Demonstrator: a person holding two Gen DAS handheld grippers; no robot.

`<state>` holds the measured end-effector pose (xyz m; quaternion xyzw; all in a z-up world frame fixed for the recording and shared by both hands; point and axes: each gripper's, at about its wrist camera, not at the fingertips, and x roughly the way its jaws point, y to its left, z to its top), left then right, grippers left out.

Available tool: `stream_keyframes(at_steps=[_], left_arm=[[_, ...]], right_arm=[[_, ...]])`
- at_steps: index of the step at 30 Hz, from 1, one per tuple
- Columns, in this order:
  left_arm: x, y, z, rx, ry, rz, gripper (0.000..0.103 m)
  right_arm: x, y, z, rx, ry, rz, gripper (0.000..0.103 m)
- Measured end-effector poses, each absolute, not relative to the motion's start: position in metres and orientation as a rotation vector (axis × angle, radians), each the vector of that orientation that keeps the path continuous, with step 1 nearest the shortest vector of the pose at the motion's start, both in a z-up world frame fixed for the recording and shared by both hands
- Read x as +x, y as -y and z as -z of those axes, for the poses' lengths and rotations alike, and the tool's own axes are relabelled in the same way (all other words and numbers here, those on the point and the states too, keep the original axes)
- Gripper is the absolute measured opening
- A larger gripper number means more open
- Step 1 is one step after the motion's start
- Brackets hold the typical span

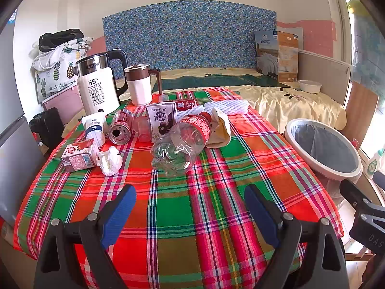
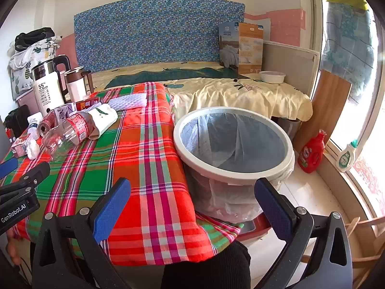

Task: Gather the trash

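Both my jaws stand spread wide with nothing between them: my left gripper (image 1: 190,207) tilts down over bare plaid tablecloth (image 1: 216,216), my right gripper (image 2: 192,201) tilts down over the table's right edge, just short of the bag-lined bin (image 2: 234,168). Beyond my left jaws the crushed clear bottle (image 1: 180,144) lies on its side, long axis slanting, red-labelled end pointing up-right, base toward me. Left of it lie a crumpled tissue (image 1: 109,160), a small carton (image 1: 78,156) and a tipped can (image 1: 120,126) with its top facing me.

Bare plaid desk (image 1: 192,204) lies open up to the crushed bottle (image 1: 180,144); kettle (image 1: 98,84) and mug (image 1: 142,84) block behind; bin (image 2: 233,142) flanks right.
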<state>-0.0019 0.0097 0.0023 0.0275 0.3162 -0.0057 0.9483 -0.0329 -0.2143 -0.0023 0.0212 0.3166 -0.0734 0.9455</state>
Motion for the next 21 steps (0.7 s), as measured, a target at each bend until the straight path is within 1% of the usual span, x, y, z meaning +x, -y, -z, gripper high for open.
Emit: stream_keyframes(at_steps=[21], left_arm=[[-0.0042,-0.0103,-0.0038,0.056,-0.637,0.001,0.092]], right_arm=[[-0.0327,0.2136,0.0018,0.037,-0.642,0.150,0.103]])
